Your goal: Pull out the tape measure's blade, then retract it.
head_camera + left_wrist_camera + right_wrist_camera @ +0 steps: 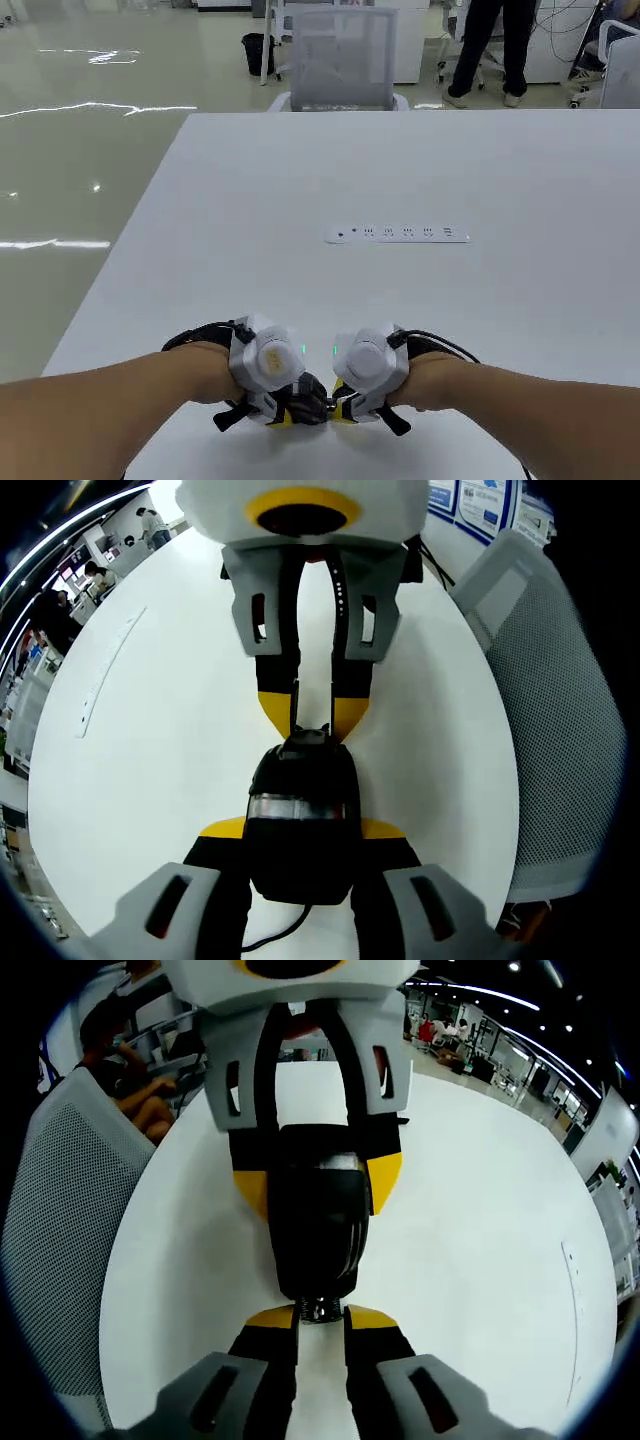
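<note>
A wide white table [400, 170] with a smooth matte top stands in an open office with a glossy pale floor [80, 150] that mirrors the ceiling lights. At the far edge is a grey mesh-backed chair [343, 60]. Beyond it are a dark bin [256, 52] and a person [490, 40] standing in dark trousers. A long, flat white power strip [397, 234] lies mid-table, well apart from the work.

Close to the table's near edge the two grippers meet nose to nose, each white-bodied with black jaws tipped in yellow. The tape measure [310, 400] sits between them, low over the top. The head view does not show whether it touches the table.

In the left gripper view, the left gripper [303, 830] has its jaws spread wide around the tape measure [300, 820], clamped on its sides. The case is rounded, black and rubbery, with a clear band across it. The right gripper [310, 715] comes in from above, jaws narrow, at the case's mouth.

In the right gripper view, the right gripper [320, 1318] is nearly closed on a small metal piece, probably the blade's hook, right against the case [318, 1230]. No length of blade shows between them.
</note>
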Demonstrator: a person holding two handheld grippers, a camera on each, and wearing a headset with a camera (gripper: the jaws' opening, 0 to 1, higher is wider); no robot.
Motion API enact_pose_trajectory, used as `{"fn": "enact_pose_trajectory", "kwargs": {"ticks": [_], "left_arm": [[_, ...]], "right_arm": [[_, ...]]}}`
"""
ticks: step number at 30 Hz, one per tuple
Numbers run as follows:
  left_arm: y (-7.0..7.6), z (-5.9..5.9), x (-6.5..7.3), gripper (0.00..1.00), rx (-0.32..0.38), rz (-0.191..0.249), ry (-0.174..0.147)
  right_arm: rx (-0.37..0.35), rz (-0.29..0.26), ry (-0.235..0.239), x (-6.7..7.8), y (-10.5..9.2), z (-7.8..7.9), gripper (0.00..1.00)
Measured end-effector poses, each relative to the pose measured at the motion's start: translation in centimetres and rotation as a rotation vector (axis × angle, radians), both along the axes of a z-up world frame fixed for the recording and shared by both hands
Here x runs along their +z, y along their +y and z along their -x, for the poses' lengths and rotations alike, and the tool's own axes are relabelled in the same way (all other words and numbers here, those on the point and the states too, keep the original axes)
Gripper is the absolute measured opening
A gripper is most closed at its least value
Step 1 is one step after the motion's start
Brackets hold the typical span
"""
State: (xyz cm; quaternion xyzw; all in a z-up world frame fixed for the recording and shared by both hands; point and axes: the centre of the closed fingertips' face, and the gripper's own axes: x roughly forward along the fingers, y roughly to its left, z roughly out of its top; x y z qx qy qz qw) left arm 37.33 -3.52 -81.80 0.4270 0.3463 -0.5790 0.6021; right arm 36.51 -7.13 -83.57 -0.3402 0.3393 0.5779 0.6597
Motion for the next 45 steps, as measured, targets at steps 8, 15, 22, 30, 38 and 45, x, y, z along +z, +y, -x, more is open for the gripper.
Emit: {"fn": "enact_pose_trajectory", "kwargs": {"ticks": [8, 15, 22, 30, 38, 45], "left_arm": [[0.0, 0.3, 0.1, 0.34, -0.009, -0.005, -0.005], [0.1, 0.0, 0.2, 0.34, 0.017, -0.004, 0.0], [0.0, 0.0, 0.1, 0.34, 0.015, -0.005, 0.0], [0.0, -0.1, 0.0, 0.34, 0.015, -0.005, -0.004], [-0.1, -0.2, -0.1, 0.34, 0.024, -0.008, -0.004], [-0.2, -0.2, -0.2, 0.34, 0.025, -0.012, -0.005]], "right_arm": [[0.001, 0.017, 0.034, 0.0, -0.2, 0.2, 0.12], [0.009, 0.034, 0.022, -0.1, -0.6, 0.0, 0.11], [0.003, 0.042, 0.038, -0.1, -1.5, 0.1, 0.11], [0.01, 0.044, 0.034, 0.0, -1.7, 0.2, 0.11], [0.011, 0.055, 0.03, 0.0, -2.4, 0.1, 0.11], [0.005, 0.058, 0.038, 0.2, -3.1, 0.4, 0.12]]}}
